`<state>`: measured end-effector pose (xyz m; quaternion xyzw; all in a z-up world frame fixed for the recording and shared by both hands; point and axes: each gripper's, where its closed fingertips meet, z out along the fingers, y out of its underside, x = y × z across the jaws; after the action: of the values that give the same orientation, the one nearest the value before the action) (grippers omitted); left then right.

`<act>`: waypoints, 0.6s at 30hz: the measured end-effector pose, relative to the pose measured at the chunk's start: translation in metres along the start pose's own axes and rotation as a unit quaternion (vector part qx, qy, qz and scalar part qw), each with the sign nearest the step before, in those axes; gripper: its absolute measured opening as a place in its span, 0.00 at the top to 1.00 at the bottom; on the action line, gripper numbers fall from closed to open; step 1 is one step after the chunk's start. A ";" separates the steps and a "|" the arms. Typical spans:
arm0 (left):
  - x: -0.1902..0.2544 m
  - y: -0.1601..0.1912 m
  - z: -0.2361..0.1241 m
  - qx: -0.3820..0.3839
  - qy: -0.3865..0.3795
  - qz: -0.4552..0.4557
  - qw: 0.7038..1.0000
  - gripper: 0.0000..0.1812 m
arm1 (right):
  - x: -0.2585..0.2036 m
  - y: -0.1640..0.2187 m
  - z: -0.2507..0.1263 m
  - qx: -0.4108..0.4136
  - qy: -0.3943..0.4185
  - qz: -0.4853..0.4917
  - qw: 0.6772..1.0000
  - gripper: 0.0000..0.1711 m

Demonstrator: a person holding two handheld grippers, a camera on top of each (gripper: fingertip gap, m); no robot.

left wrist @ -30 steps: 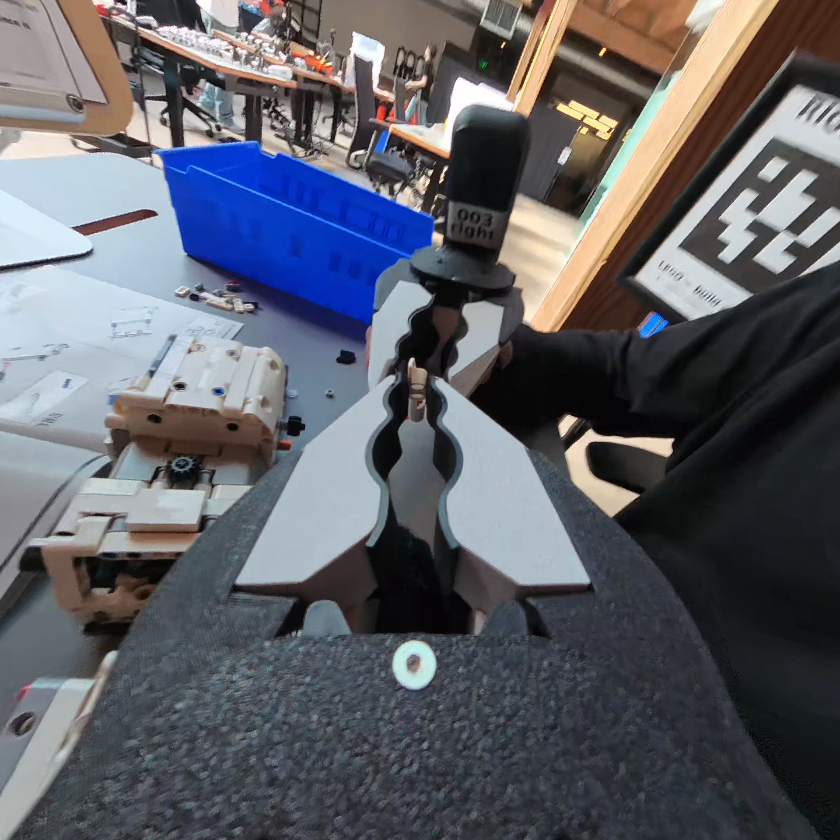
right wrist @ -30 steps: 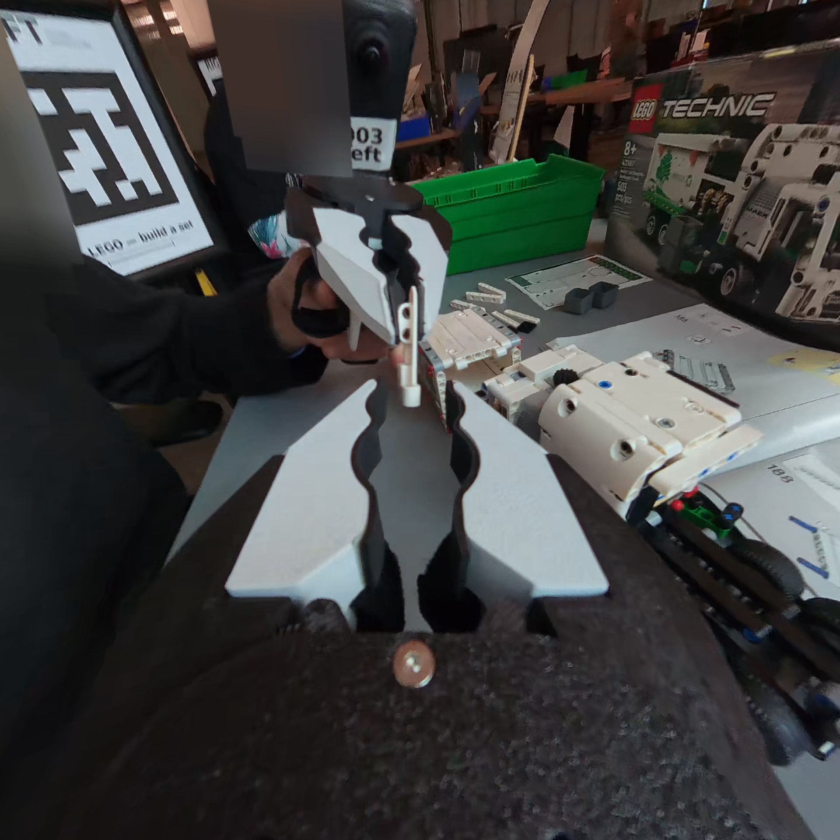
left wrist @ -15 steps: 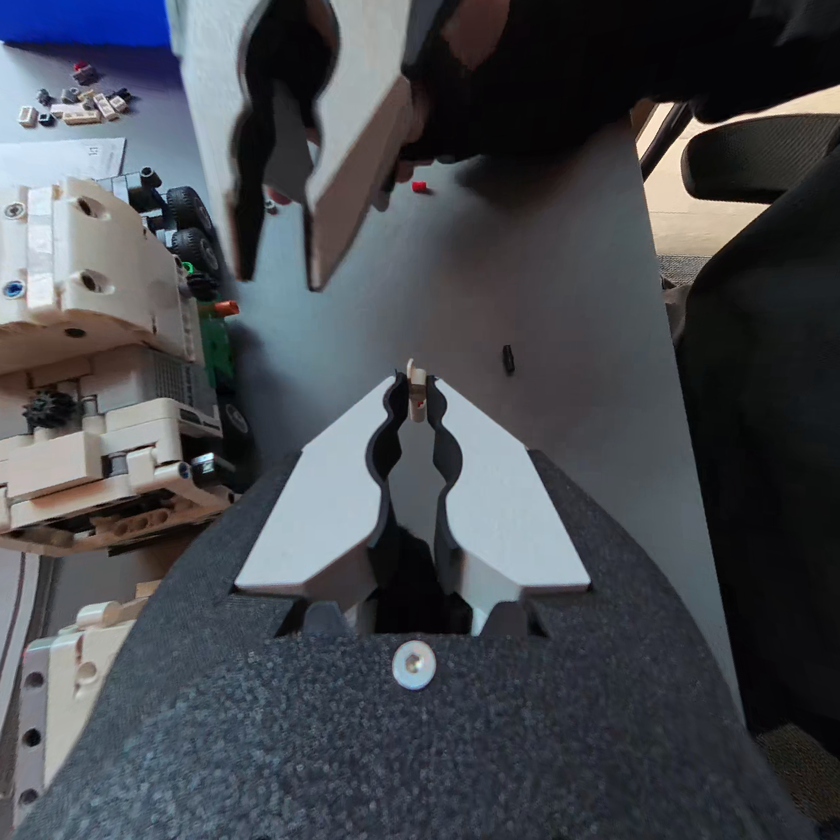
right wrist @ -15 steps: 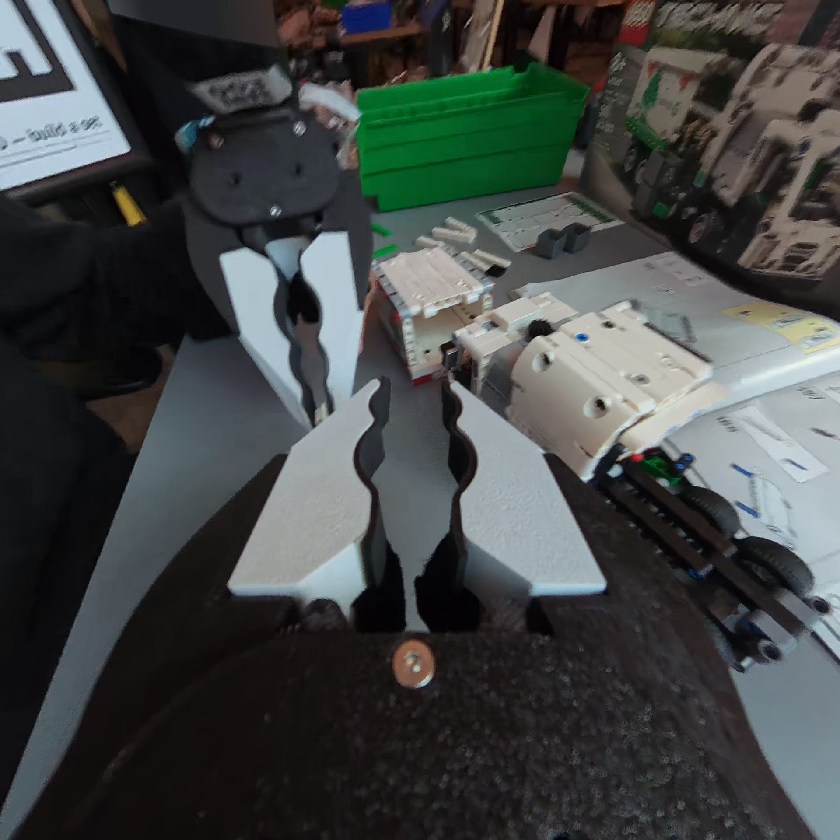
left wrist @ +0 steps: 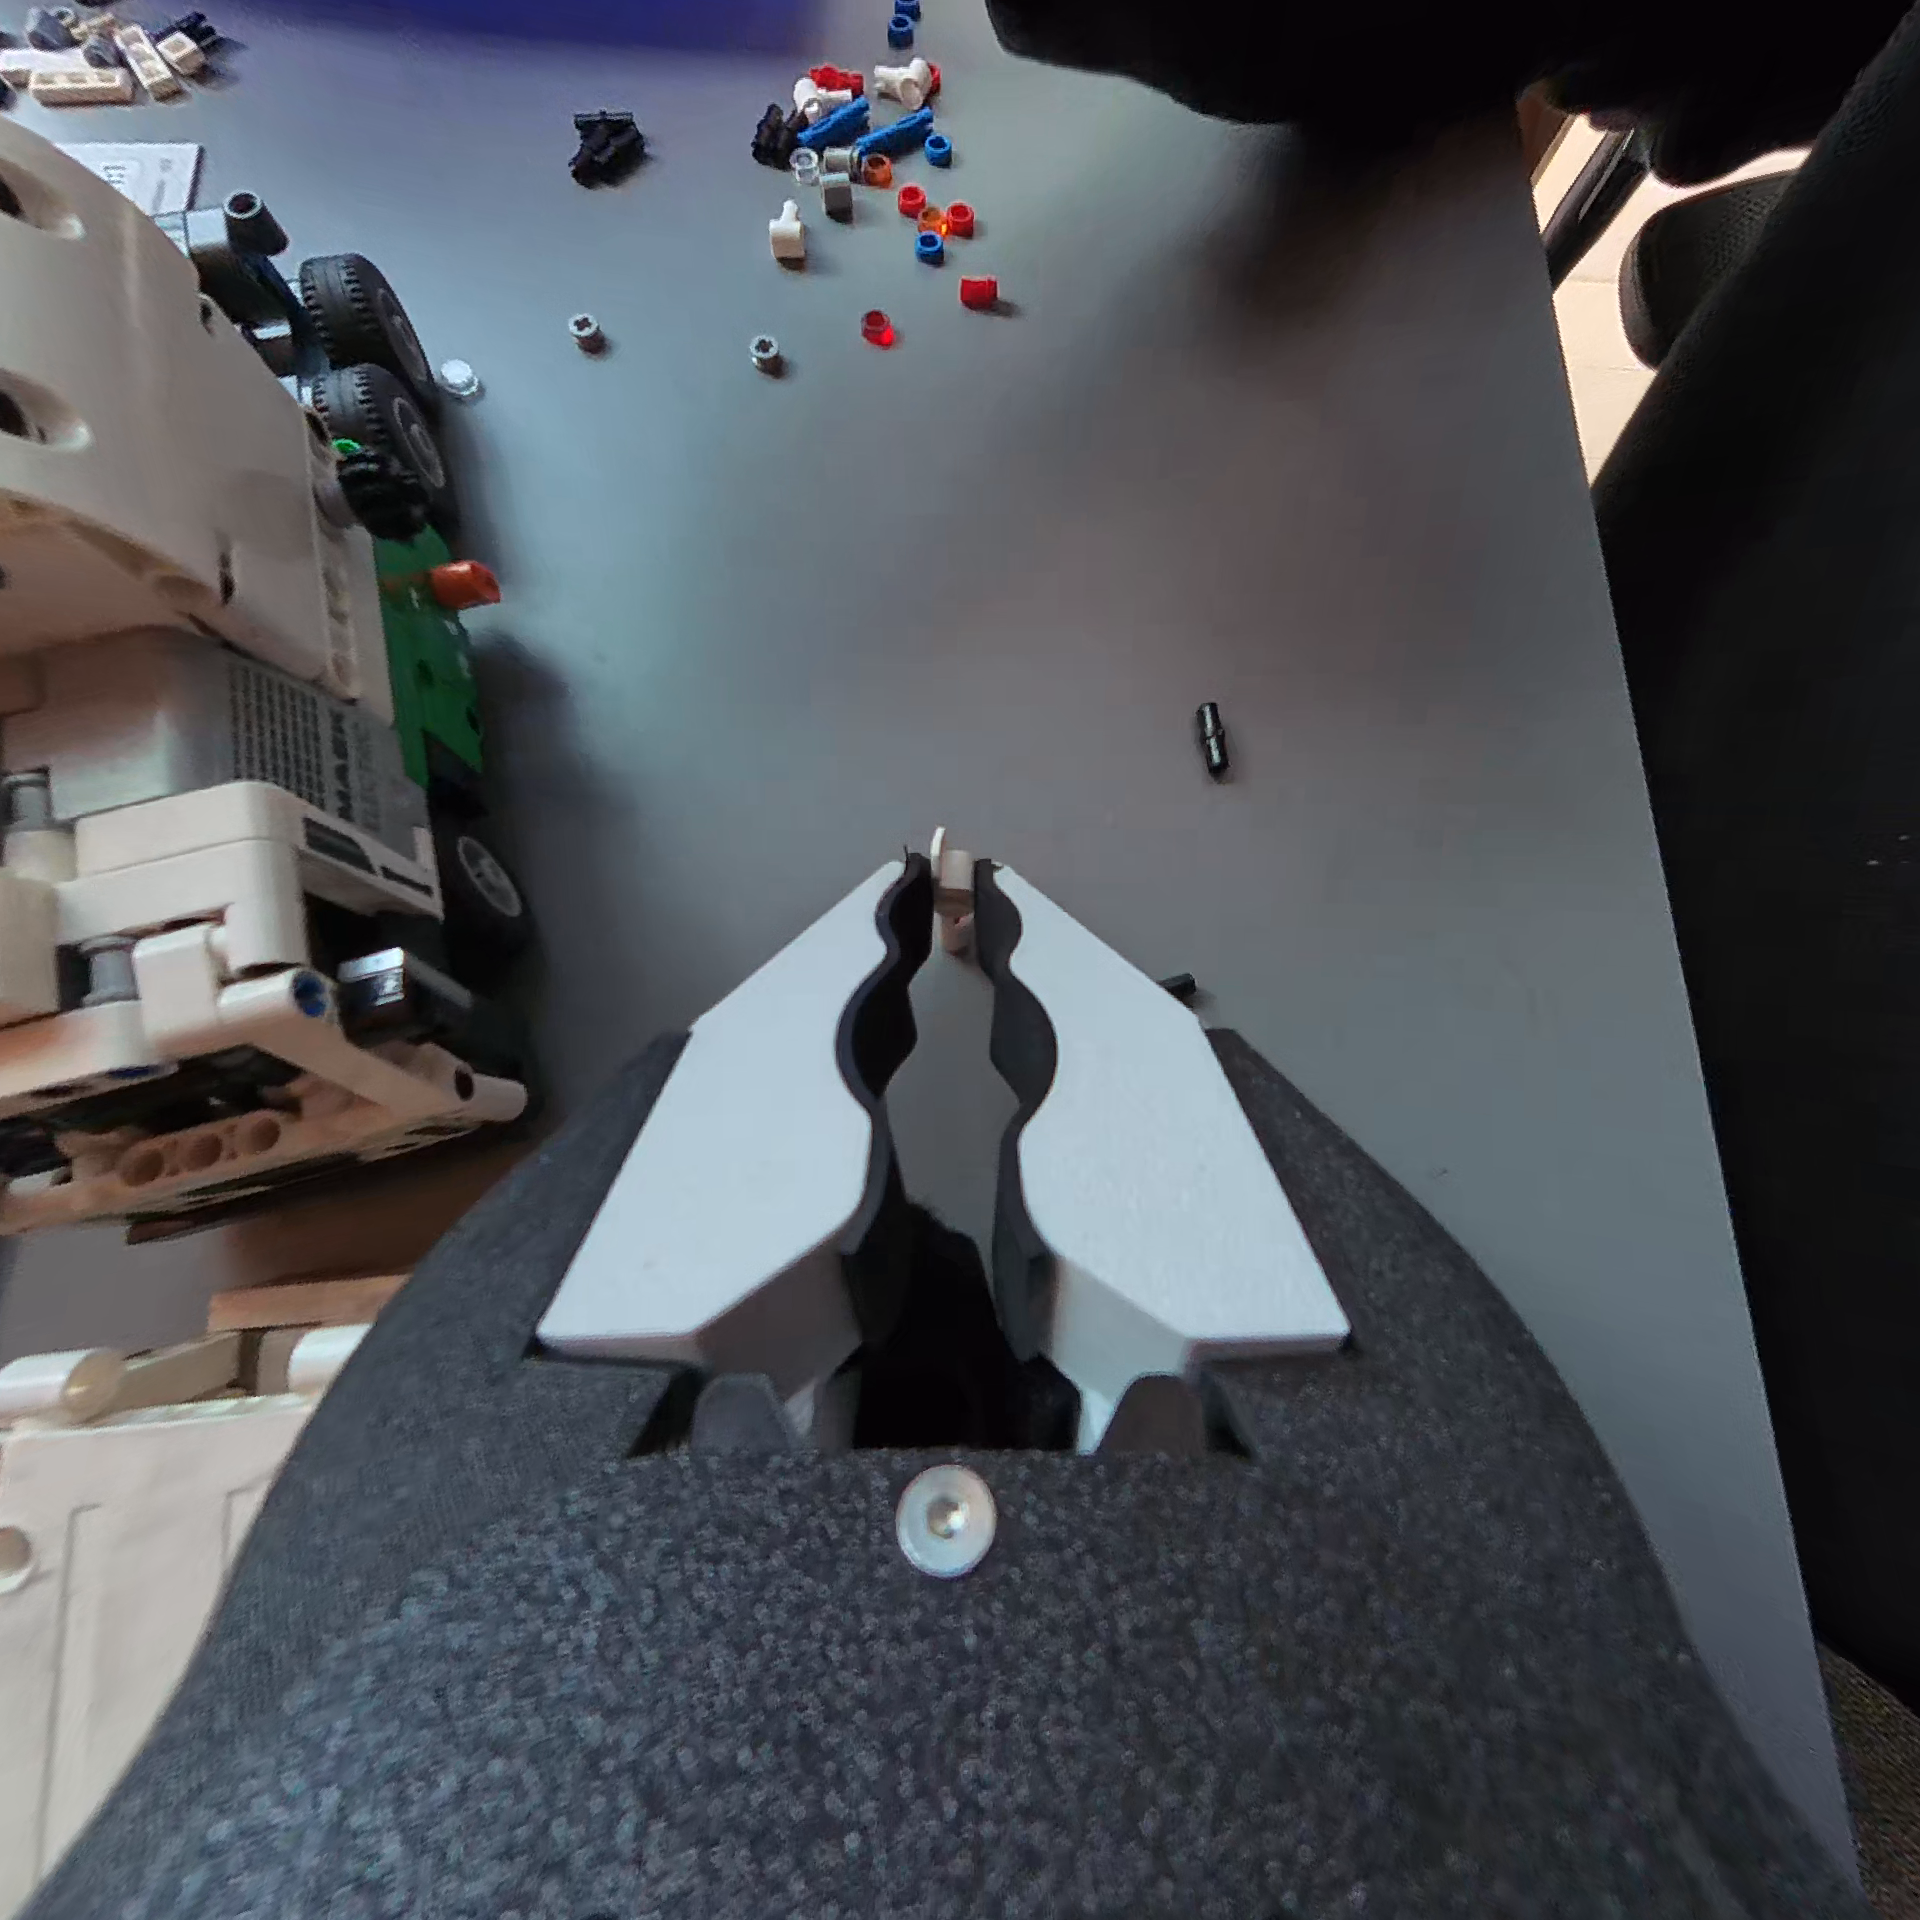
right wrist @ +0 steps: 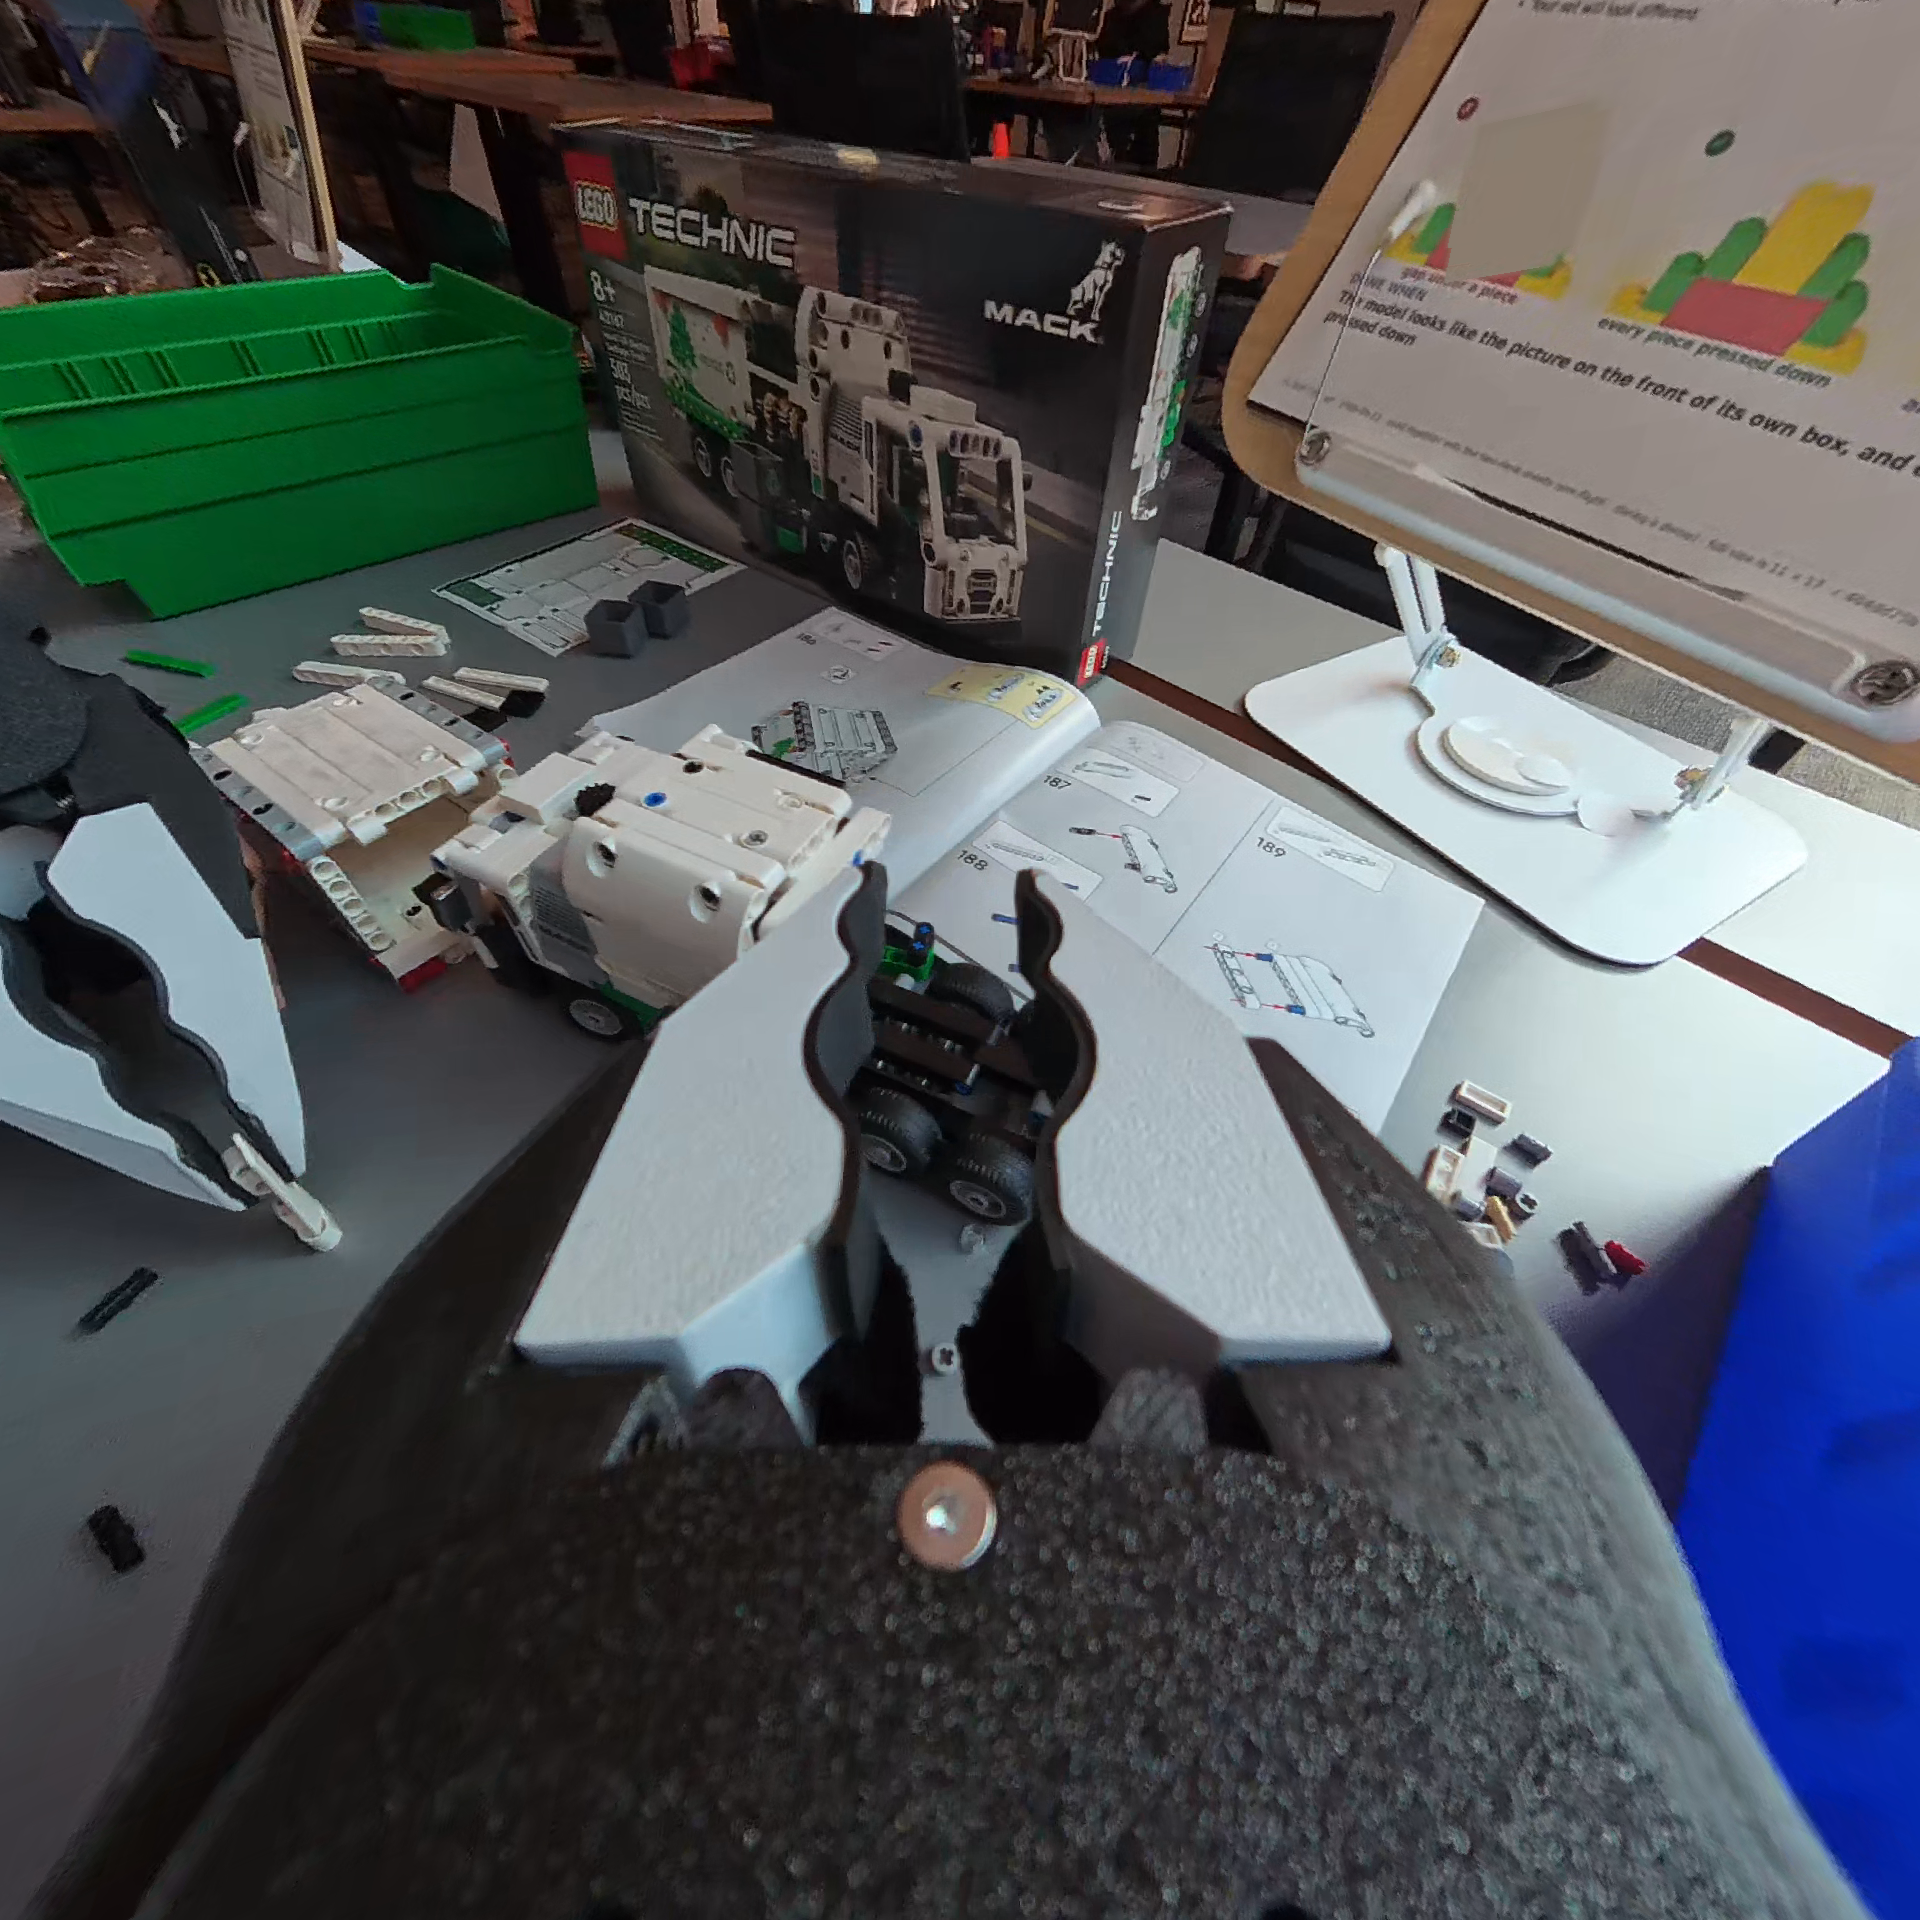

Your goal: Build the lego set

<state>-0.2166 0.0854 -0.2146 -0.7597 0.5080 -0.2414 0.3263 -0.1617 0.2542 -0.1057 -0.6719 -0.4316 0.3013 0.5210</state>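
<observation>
My left gripper (left wrist: 951, 878) is shut on a small white lego beam (left wrist: 951, 883), tips pointed down close over the grey table. It also shows in the right wrist view (right wrist: 265, 1184) at the left, with the white beam (right wrist: 286, 1195) sticking out of its tips just above the table. My right gripper (right wrist: 945, 894) is open and empty, above the rear wheels (right wrist: 935, 1122) of the white truck model (right wrist: 665, 862). The truck model also shows at the left of the left wrist view (left wrist: 187, 727). A white tailgate panel (right wrist: 353, 769) lies behind the truck.
The open instruction booklet (right wrist: 1195, 862), the set's box (right wrist: 883, 395), a green bin (right wrist: 281, 416), a blue bin (right wrist: 1829, 1403) and a stand with a sheet (right wrist: 1538, 831) surround the model. Small loose pieces (left wrist: 873, 177) and a black pin (left wrist: 1210, 738) lie on the table. About 20 cm separates my left fingertips from my right. To reach the black pin (left wrist: 1210, 738) in a straight line is about 7 cm for my left fingers, about 25 cm for my right. My right wrist view (right wrist: 128, 1545) looks at it from another angle.
My left gripper tilted down toward the table, still holding the white beam. My right gripper swung right, away from the left one, and now faces the truck and booklet.
</observation>
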 end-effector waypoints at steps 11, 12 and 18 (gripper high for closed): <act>0.000 -0.001 0.003 0.012 0.008 -0.008 1.000 0.97 | 0.014 0.019 0.007 -0.031 -0.014 0.017 0.999 0.86; 0.000 -0.001 0.003 0.013 0.008 -0.010 1.000 0.97 | 0.016 0.021 0.008 -0.035 -0.014 0.018 0.999 0.86; -0.001 0.000 0.004 0.010 0.006 -0.007 1.000 0.97 | 0.014 0.026 0.011 -0.041 -0.030 0.034 0.998 0.86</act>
<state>-0.2145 0.0871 -0.2176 -0.7589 0.5020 -0.2527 0.3290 -0.1575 0.2696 -0.1328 -0.6979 -0.4356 0.3207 0.4694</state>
